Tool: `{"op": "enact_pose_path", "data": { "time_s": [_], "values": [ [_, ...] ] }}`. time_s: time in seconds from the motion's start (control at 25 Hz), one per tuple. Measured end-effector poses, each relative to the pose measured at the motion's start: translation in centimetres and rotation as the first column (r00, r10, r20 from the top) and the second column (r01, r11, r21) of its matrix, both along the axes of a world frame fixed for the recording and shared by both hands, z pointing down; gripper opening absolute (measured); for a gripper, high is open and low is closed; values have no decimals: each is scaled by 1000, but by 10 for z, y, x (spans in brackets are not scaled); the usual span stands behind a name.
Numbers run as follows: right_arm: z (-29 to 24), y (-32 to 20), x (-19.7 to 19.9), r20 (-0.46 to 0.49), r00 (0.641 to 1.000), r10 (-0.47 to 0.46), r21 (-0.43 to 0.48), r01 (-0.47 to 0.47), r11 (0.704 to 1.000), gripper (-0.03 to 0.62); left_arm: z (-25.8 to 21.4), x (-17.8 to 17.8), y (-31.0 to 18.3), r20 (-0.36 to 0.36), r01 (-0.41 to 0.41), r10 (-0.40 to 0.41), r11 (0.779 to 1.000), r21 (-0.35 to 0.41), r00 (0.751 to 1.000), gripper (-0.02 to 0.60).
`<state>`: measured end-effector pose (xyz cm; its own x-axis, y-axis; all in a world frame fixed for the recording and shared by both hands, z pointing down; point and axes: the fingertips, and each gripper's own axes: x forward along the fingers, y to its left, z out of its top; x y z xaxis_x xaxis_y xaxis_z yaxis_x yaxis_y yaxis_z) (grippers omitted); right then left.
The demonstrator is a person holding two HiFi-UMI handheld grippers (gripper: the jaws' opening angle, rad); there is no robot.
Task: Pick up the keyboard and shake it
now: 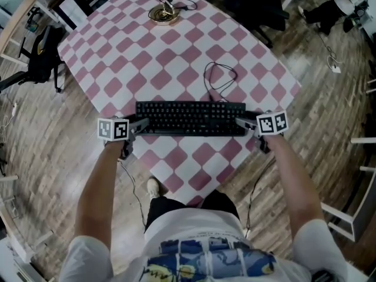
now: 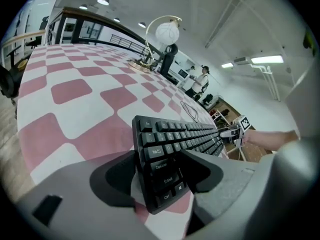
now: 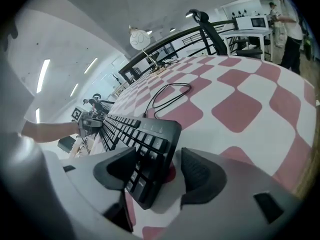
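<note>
A black keyboard (image 1: 191, 118) lies flat near the front edge of the pink-and-white checked table (image 1: 176, 57). My left gripper (image 1: 143, 124) is at its left end. In the left gripper view the jaws of that gripper (image 2: 160, 176) straddle the keyboard (image 2: 185, 139) end, open, with tablecloth showing beside it. My right gripper (image 1: 241, 122) is at the right end. Seen from the right gripper view, this gripper (image 3: 155, 171) also stands open around the keyboard (image 3: 140, 139) corner, with a gap at one jaw. The keyboard rests on the cloth.
The keyboard's black cable (image 1: 218, 78) loops on the table behind it. A gold lamp base (image 1: 163, 14) stands at the far end. A black chair (image 1: 252, 4) is beyond the table, a dark bag (image 1: 41, 57) to the left, white frames (image 1: 352, 216) to the right.
</note>
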<state>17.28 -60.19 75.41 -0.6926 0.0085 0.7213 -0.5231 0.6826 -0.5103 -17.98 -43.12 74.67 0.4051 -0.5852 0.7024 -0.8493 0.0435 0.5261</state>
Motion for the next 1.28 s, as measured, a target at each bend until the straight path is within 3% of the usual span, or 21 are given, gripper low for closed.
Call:
{"op": "enact_pose_path", "data": {
  "time_s": [0.08,0.32,0.6,0.8,0.96,1.28],
  "values": [
    [0,3,-2,-6,1000,0,-4,0,1000,235,2,0,0,27,-4,4,1000,-15,1000,264],
    [-2,7,0,-21,999,36,39,-35,999,233,0,-1,1,51,25,-25,1000,0,998,252],
    [-20,13,5,-46,998,38,141,-31,990,227,-16,0,-2,88,-9,6,1000,29,996,250],
    [-42,17,11,-32,996,83,233,-73,970,213,-30,2,-8,115,-50,42,997,64,992,250],
    [-54,27,16,-11,993,119,266,-111,957,193,-46,-3,-14,120,-39,26,993,115,992,224],
    [-99,41,27,10,981,194,405,-182,896,190,-86,-1,-21,182,-114,77,973,203,980,224]
  ]
}}
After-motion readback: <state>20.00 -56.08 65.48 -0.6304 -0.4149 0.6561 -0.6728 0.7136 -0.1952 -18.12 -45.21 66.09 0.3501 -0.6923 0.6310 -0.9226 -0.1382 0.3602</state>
